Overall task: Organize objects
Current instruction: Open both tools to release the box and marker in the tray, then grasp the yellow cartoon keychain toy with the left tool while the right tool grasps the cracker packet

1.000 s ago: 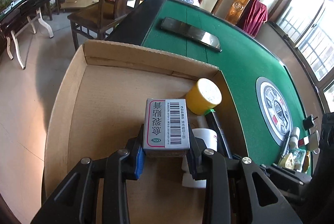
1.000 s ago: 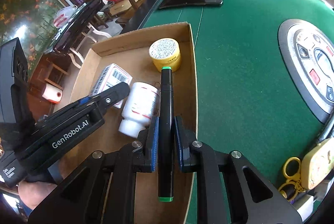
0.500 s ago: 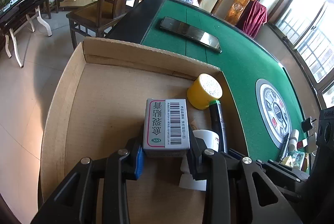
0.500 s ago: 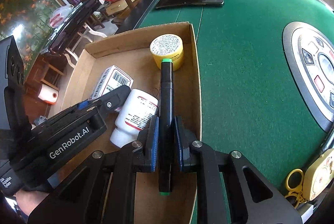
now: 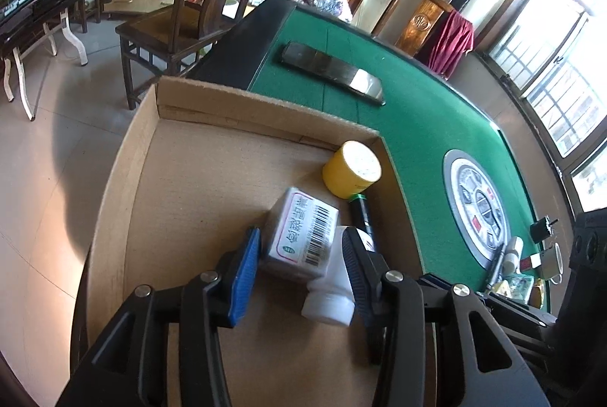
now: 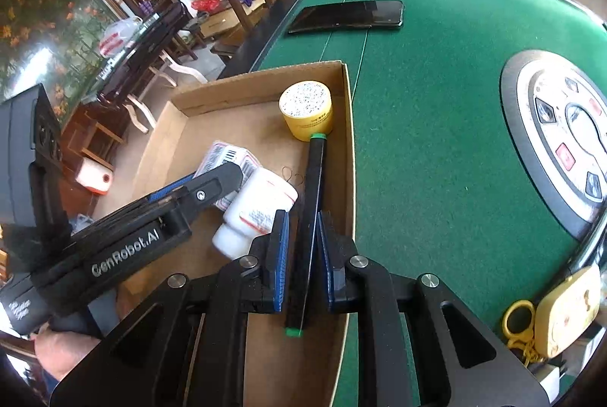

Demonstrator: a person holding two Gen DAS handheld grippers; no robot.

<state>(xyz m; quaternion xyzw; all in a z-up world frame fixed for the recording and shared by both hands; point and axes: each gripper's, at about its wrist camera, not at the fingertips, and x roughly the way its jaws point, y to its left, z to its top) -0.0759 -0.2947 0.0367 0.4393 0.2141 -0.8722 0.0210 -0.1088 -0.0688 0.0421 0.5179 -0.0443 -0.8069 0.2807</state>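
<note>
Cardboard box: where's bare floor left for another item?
The cardboard box has bare floor along its left and far walls, left of the barcode carton. The right side is crowded: yellow jar, black marker, white bottle packed together.

Bright daylight floods in from the tall barred windows (image 5: 561, 96), blown out to white. Fisheye bending curves the green felt tabletop (image 6: 436, 141) edges, corners go black, and a soft shadow darkens the pale tiled floor (image 5: 45, 156).

Left tongs (image 5: 301, 266) spread around barcoded box (image 5: 301, 240), seemingly leaning on white bottle (image 5: 330, 289)
</note>
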